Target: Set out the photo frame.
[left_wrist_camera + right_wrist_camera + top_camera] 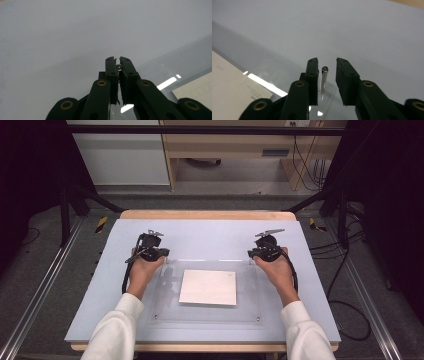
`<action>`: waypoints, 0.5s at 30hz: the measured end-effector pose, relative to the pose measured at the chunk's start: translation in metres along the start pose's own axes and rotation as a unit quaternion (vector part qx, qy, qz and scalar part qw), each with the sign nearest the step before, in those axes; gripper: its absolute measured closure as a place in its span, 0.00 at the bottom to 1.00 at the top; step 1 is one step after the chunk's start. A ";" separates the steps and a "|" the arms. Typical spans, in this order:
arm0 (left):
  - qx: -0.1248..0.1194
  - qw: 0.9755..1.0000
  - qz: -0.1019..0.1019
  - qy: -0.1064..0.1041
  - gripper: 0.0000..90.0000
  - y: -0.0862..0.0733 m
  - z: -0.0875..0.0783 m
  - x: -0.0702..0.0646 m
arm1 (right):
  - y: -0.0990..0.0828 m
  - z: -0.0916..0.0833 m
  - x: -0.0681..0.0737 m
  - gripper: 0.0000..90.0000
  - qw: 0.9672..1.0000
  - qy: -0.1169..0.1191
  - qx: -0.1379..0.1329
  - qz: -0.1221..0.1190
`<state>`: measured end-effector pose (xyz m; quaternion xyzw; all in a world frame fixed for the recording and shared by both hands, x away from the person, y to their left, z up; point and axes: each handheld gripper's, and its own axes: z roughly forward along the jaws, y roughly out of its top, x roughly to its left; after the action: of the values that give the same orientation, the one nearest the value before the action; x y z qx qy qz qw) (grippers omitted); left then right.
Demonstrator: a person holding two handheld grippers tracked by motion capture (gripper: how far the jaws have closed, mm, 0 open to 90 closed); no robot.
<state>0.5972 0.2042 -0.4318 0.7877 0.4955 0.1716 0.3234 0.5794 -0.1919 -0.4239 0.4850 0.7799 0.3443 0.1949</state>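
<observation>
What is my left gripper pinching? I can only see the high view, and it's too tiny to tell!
Observer: The left gripper is shut on a small metal pin. Its shiny tip peeks out between the jaws.
Operator: Is my right one holding something too?
Observer: No. The right gripper is open. An upright pin stands between the jaws and touches neither.
Operator: What's that pin standing on?
Observer: It stands on the clear plate, close to its edge.
</observation>
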 end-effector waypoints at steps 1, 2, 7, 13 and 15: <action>0.001 1.000 -0.001 0.000 0.95 0.000 0.000 0.000 | -0.003 -0.007 0.000 0.72 1.000 -0.006 -0.011 -0.007; 0.002 1.000 -0.002 0.000 0.95 0.001 0.000 0.000 | -0.008 -0.015 0.001 0.69 1.000 -0.009 -0.021 -0.017; 0.009 1.000 -0.007 -0.003 0.95 0.003 0.001 0.001 | -0.041 -0.052 0.007 0.51 0.995 -0.028 -0.066 -0.062; 0.014 1.000 -0.007 -0.004 0.94 0.005 0.002 0.003 | -0.086 -0.088 0.008 0.33 0.993 -0.031 -0.088 -0.077; 0.016 1.000 -0.008 -0.005 0.94 0.005 0.002 0.003 | -0.097 -0.096 0.009 0.33 0.993 -0.023 -0.089 -0.074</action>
<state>0.6036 0.2047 -0.4300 0.7899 0.5026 0.1566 0.3145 0.4539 -0.2452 -0.4281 0.4149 0.7751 0.3855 0.2800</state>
